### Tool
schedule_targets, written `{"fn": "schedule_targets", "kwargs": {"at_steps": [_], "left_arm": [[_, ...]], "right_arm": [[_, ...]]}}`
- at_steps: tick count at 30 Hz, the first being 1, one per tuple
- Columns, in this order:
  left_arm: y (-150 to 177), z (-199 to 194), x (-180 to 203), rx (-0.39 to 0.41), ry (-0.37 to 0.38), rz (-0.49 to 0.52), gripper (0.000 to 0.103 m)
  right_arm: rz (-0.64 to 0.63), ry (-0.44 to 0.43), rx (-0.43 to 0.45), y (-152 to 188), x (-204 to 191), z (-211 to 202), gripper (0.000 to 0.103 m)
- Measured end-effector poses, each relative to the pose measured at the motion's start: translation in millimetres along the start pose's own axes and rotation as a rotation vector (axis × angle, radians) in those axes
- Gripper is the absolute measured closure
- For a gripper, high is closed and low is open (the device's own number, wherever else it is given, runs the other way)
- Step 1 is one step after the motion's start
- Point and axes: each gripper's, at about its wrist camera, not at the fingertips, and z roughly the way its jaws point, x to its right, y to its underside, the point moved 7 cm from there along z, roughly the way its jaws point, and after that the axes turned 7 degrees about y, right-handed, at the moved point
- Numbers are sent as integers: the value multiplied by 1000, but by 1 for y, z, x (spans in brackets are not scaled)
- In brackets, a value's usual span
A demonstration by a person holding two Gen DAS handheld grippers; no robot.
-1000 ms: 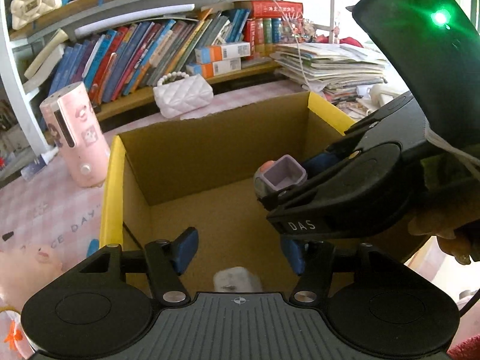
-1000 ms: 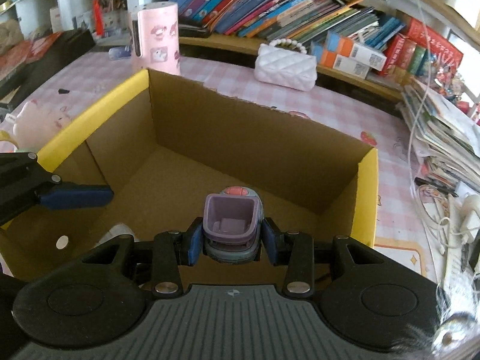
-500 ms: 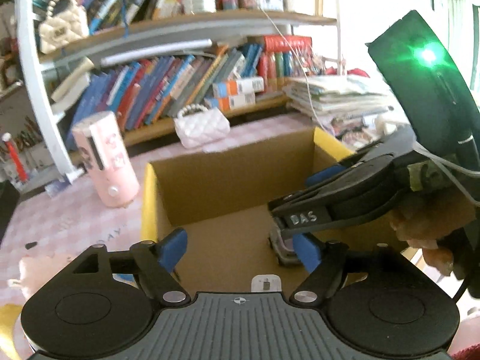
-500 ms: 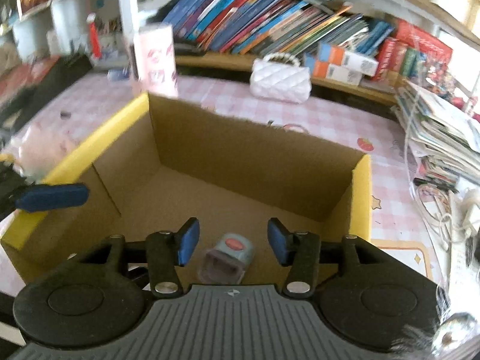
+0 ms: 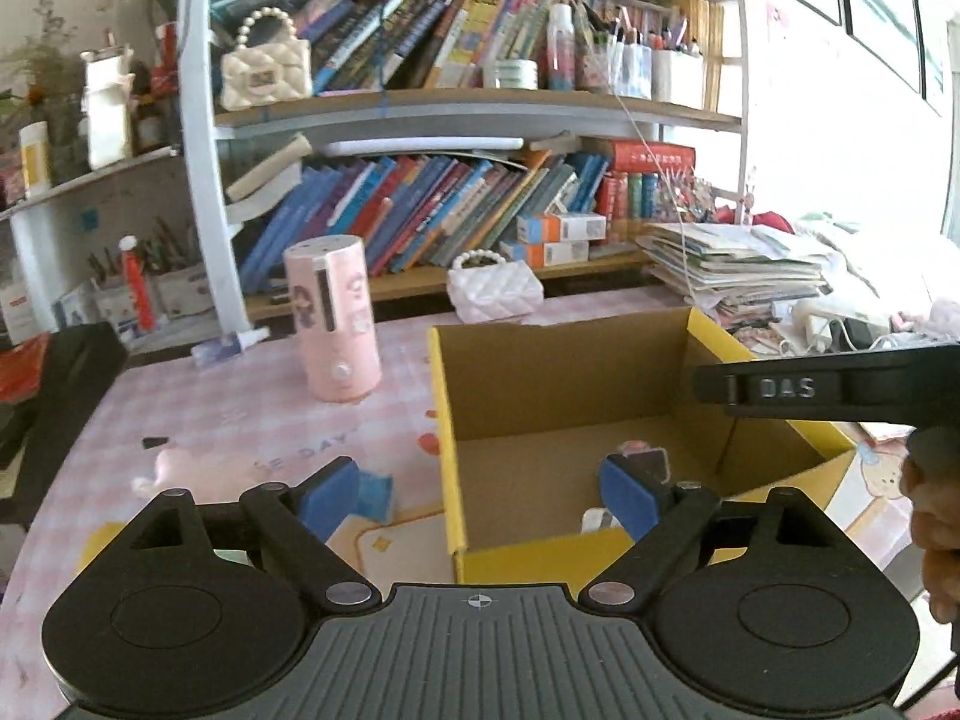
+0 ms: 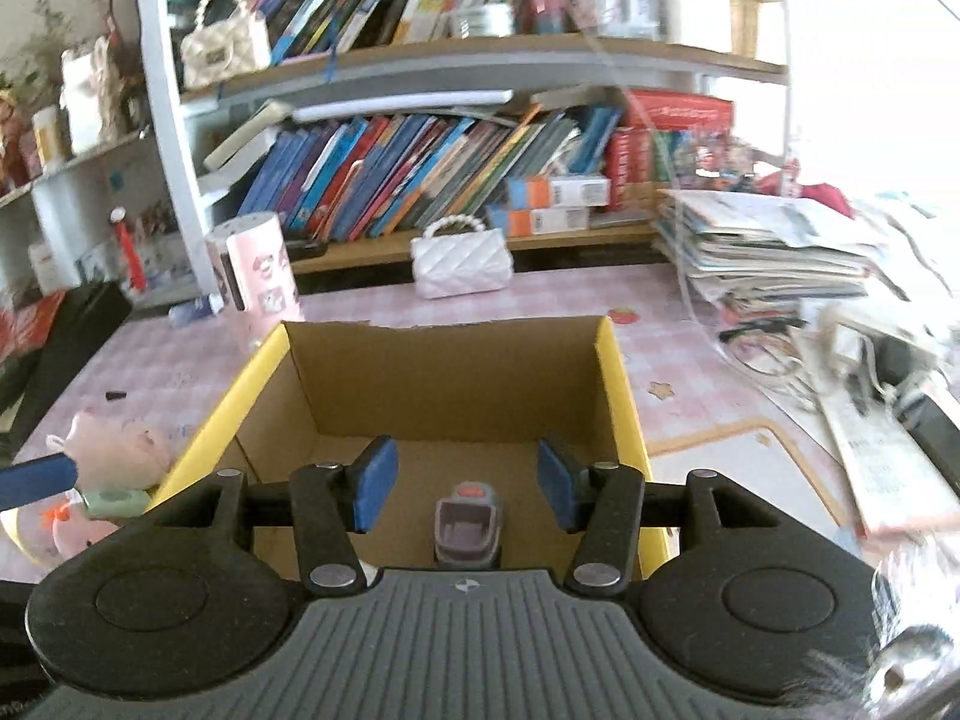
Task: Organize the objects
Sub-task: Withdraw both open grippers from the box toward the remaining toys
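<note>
A yellow-edged cardboard box (image 6: 618, 384) stands on the pink checked table; it also shows in the left wrist view (image 5: 441, 396). A small grey-purple device (image 6: 468, 522) with a red button lies on the box floor, also seen in the left wrist view (image 5: 645, 459). A small white object (image 5: 597, 519) lies in the box's near corner. My right gripper (image 6: 465, 480) is open and empty above the device. My left gripper (image 5: 489, 492) is open and empty over the box's near left corner. The right gripper's black body (image 5: 828, 387) reaches in from the right.
A pink cylinder (image 5: 333, 318) and a white quilted purse (image 5: 495, 291) stand behind the box. A pink plush toy (image 6: 114, 438) and a small green item (image 6: 114, 501) lie left of the box. Stacked papers (image 6: 774, 252) and cables sit right. Bookshelves line the back.
My right gripper opened and let the grey-purple device drop onto the box floor, then pulled up and back. My left gripper drew back and up from the box.
</note>
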Motion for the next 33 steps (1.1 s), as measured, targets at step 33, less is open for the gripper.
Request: {"fn": "schedule_targets", "kwargs": {"at_steps": [33], "left_arm": [[125,-90,-77,-237,-24,-81,9]], "right_arm": [[-6,161,-256,164,-88,-93,27]]}}
